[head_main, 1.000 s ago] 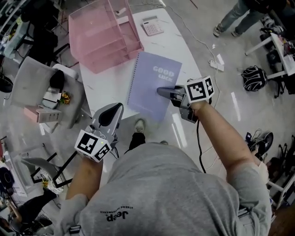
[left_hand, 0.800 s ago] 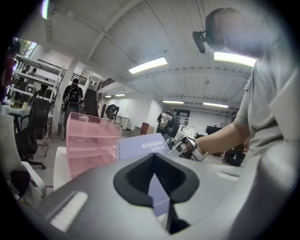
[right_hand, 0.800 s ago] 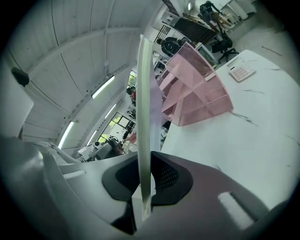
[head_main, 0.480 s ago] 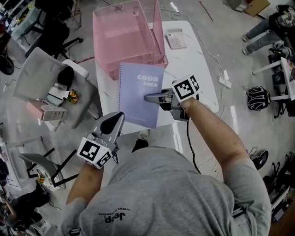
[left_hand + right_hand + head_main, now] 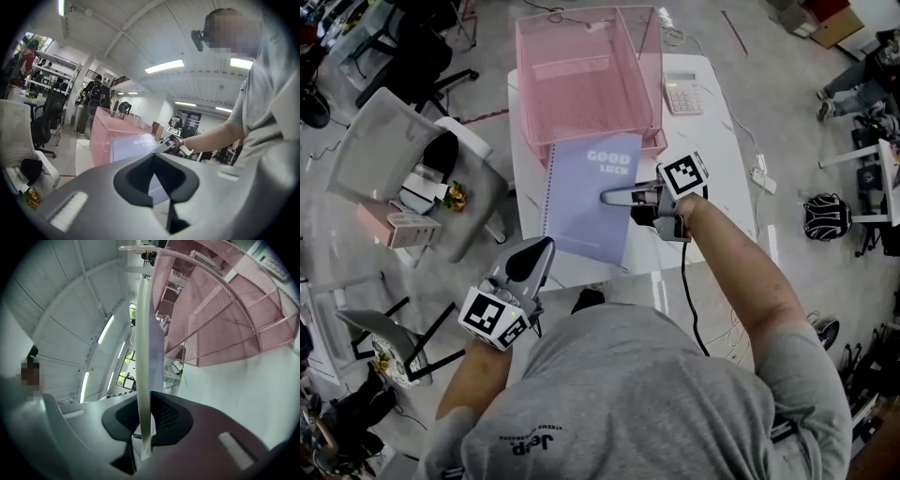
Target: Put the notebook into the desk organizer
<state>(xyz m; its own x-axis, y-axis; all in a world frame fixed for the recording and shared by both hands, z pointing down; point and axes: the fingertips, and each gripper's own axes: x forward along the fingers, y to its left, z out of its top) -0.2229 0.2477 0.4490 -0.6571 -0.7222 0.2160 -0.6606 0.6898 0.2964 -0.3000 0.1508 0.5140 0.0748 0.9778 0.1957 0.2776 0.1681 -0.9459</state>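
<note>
A: What is staying hidden?
B: The notebook (image 5: 586, 211)'s far edge is meeting the pink desk organizer (image 5: 591, 84)'s front; can't tell whether it's entering.
A: Grippers?
B: Right gripper (image 5: 607, 197) is clamping the notebook's right edge, near corner overhanging the white table (image 5: 717, 187). Left gripper (image 5: 539, 248) is hanging clenched, empty, off the table's near edge. Cover is reading "GOOD LUCK".

Grey T-shirt (image 5: 656, 403); left tongs (image 5: 542, 246), right tongs (image 5: 606, 197) grey.
</note>
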